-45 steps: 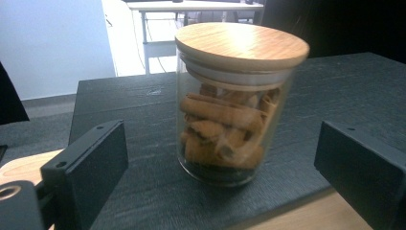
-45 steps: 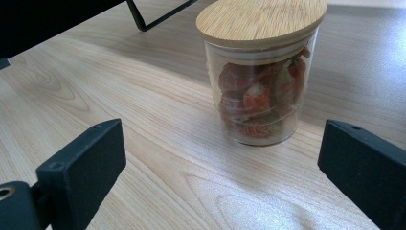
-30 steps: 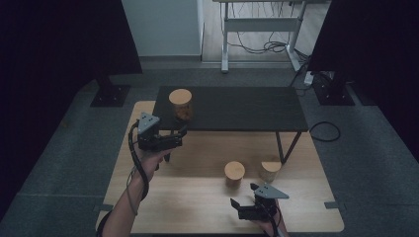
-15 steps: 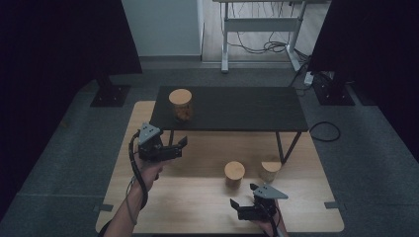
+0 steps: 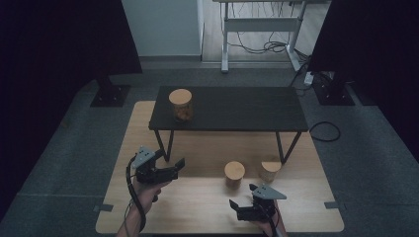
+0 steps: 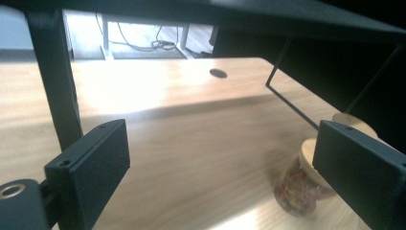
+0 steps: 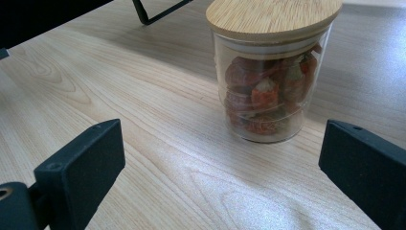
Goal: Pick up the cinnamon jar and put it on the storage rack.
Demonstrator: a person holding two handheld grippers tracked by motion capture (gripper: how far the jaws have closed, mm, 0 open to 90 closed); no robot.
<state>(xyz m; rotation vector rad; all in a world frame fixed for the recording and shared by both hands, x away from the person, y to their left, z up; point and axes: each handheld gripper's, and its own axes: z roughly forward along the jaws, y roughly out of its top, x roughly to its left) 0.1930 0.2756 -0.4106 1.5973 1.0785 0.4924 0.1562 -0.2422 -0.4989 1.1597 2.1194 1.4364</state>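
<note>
**Right tongs lined up on the nearest jar**

The wooden counter (image 5: 197,207) carries a low black shelf (image 5: 232,108) across its far half, with one jar (image 5: 181,104) standing on top at about 11 o'clock. Two more jars sit on the counter itself: the nearer jar (image 7: 268,72) just ahead of the right tongs (image 5: 246,207), at their 12 o'clock, and another (image 5: 270,169) close beside it at 2 o'clock.

Both tongs are spread wide and hold nothing; the left tongs (image 5: 165,170) hover near the shelf's front leg.

To grip well, I judge the right tongs should go straight forward, level, and close on the glass below the lid (not on the wood).

The jar stands upright, long axis vertical, bamboo lid (image 7: 273,17) facing up.
</note>
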